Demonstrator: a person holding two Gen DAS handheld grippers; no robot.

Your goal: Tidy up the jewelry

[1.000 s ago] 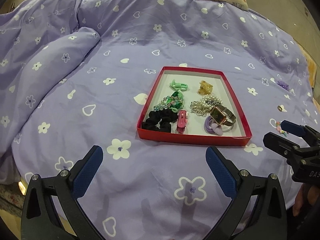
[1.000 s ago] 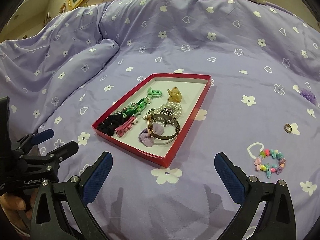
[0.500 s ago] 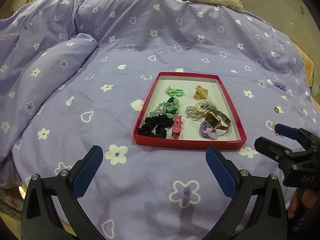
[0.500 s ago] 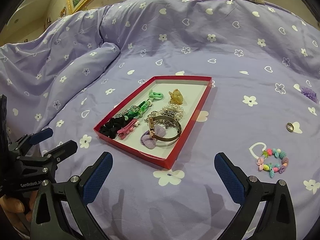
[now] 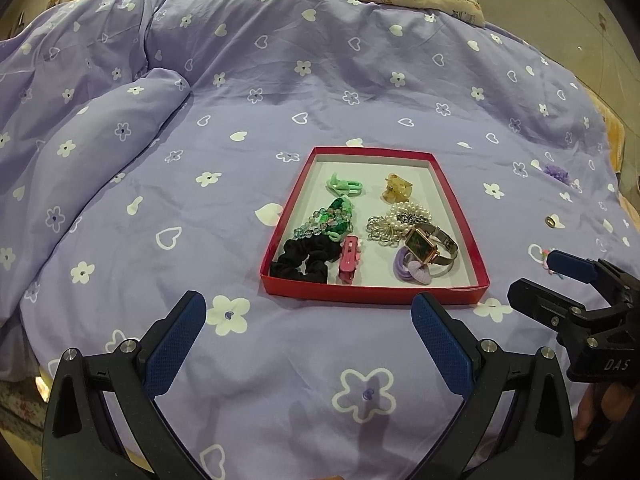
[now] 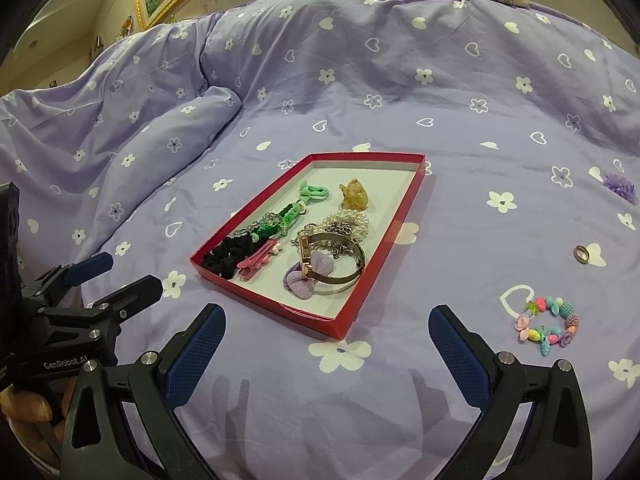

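From the left wrist view, the left claw (image 5: 308, 322) hovers wide open and empty above the purple bedspread (image 5: 248, 92), just short of the near wall of the red tray (image 5: 374, 294). Inside the tray lie a black scrunchie (image 5: 302, 260), a pink hair clip (image 5: 349, 260), green beads (image 5: 326, 220), a pearl bracelet (image 5: 410, 213), an amber claw clip (image 5: 397, 188) and a square-faced watch (image 5: 428, 244) over a purple hair tie (image 5: 412, 270). The right claw (image 5: 544, 274) shows at the right edge, its jaws apart.

From the right wrist view, the right claw (image 6: 326, 338) is spread open, holding nothing, near the tray's (image 6: 352, 312) front corner. On the bedspread to the right, outside the tray, lie a colourful bead bracelet (image 6: 548, 324), a small ring (image 6: 581, 254) and a purple flower piece (image 6: 620, 188). The left claw (image 6: 116, 276) sits low at left, open.
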